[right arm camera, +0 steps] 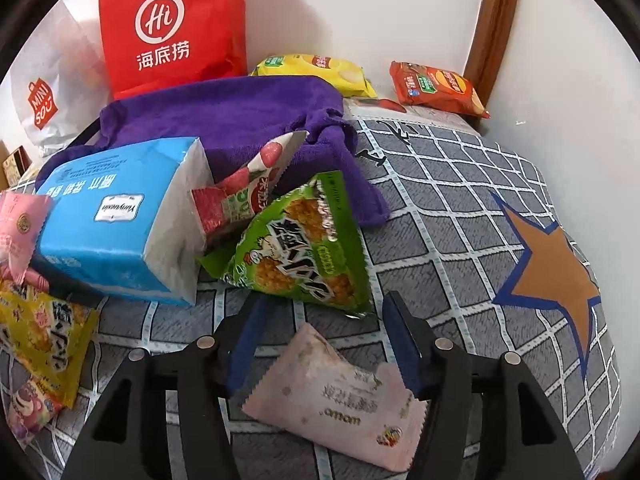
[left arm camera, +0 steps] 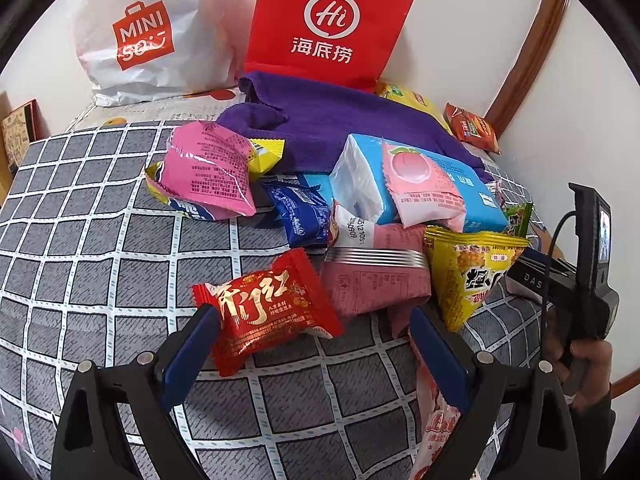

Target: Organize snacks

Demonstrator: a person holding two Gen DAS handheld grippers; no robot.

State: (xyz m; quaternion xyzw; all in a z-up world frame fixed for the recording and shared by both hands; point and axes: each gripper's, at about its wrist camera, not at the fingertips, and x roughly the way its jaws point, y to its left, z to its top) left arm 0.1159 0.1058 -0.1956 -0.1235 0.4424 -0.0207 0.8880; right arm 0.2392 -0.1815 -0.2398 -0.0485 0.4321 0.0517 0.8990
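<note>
Right gripper jaws spread, pale pink packet lying between them on the grid bedsheet — pads not pressing it. Left gripper spread too, one pad at the red packet. Beyond the pink packet: green snack bag, blue tissue pack, purple towel — red bag furthest.
</note>
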